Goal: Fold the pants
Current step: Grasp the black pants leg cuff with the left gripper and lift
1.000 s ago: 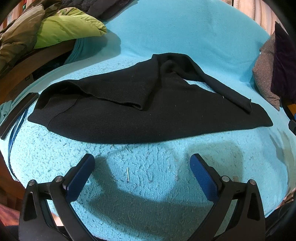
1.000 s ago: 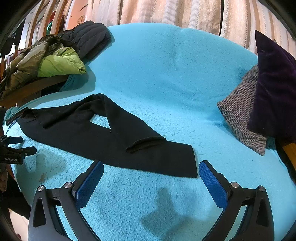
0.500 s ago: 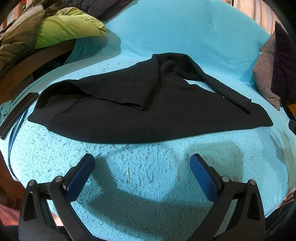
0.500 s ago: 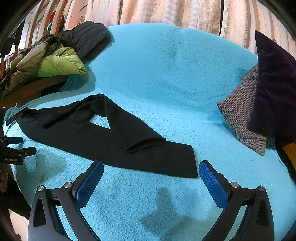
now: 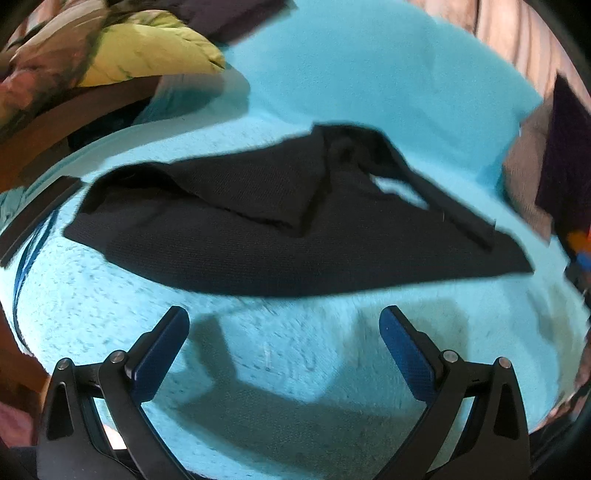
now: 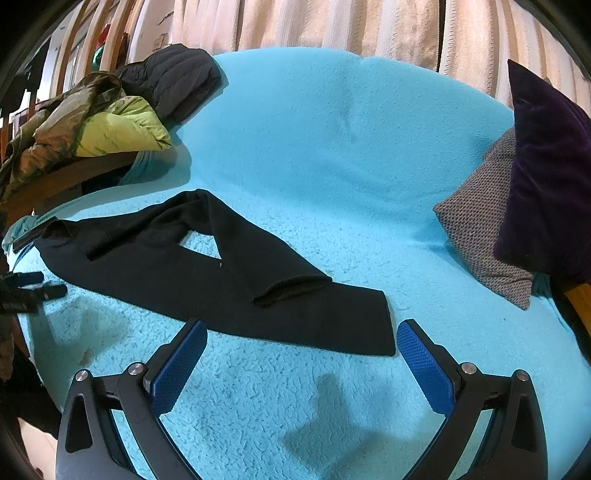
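Observation:
Black pants (image 5: 280, 243) lie flat across a turquoise fleece-covered sofa (image 5: 332, 74), one leg folded loosely over the other with a small gap between them. My left gripper (image 5: 284, 325) hovers open just in front of the pants' near edge, nothing between its blue pads. In the right wrist view the pants (image 6: 192, 273) stretch from the left to the leg end near centre. My right gripper (image 6: 301, 338) stands open right at that leg end, empty. The left gripper (image 6: 33, 286) shows at the far left edge of this view.
A pile of jackets (image 6: 110, 114), green, olive and black, sits on the sofa's left arm. A grey knit cushion (image 6: 484, 221) and a dark purple cushion (image 6: 546, 170) lean at the right. Striped curtains (image 6: 332, 26) hang behind. A dark strap (image 5: 33, 218) lies at the sofa's left edge.
The left wrist view is now blurred and the pants sit slightly higher in it, so the left gripper has begun moving. The right gripper's view is unchanged.

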